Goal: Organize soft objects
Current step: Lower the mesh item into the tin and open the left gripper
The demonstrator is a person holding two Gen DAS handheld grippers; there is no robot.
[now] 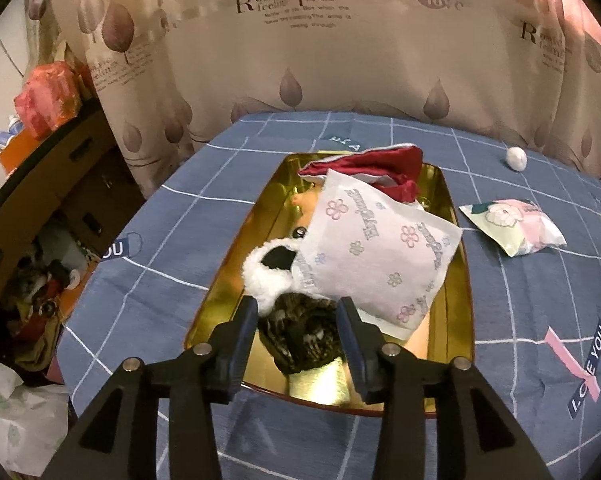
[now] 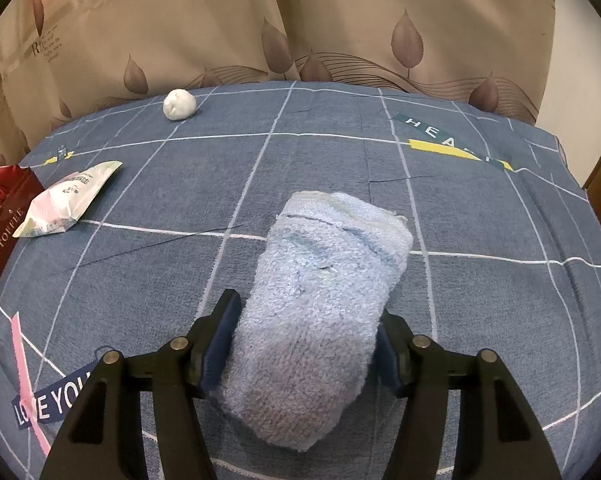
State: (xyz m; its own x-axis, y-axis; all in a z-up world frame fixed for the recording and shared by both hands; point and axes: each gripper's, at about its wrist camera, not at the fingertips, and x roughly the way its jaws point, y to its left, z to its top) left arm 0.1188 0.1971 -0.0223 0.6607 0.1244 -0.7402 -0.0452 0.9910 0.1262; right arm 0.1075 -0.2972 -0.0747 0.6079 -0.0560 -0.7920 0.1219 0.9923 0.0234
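In the left wrist view a gold tray point(image 1: 228, 276) lies on the blue checked bedspread. It holds a red satin cloth point(image 1: 380, 166), a white flowered packet point(image 1: 380, 256), a white fluffy plush point(image 1: 266, 276) and a dark fuzzy item point(image 1: 300, 336). My left gripper point(image 1: 298, 312) is open, its fingers either side of the dark item. In the right wrist view my right gripper point(image 2: 306, 332) is shut on a rolled light-blue towel point(image 2: 324, 300) resting on the bedspread.
A pale wipes packet point(image 1: 512, 224) point(image 2: 68, 200) and a small white ball point(image 1: 516, 158) point(image 2: 179, 105) lie on the bedspread. The tray's dark red side point(image 2: 0, 240) is at the right view's left edge. A curtain hangs behind. Cluttered boxes point(image 1: 40, 240) stand left of the bed.
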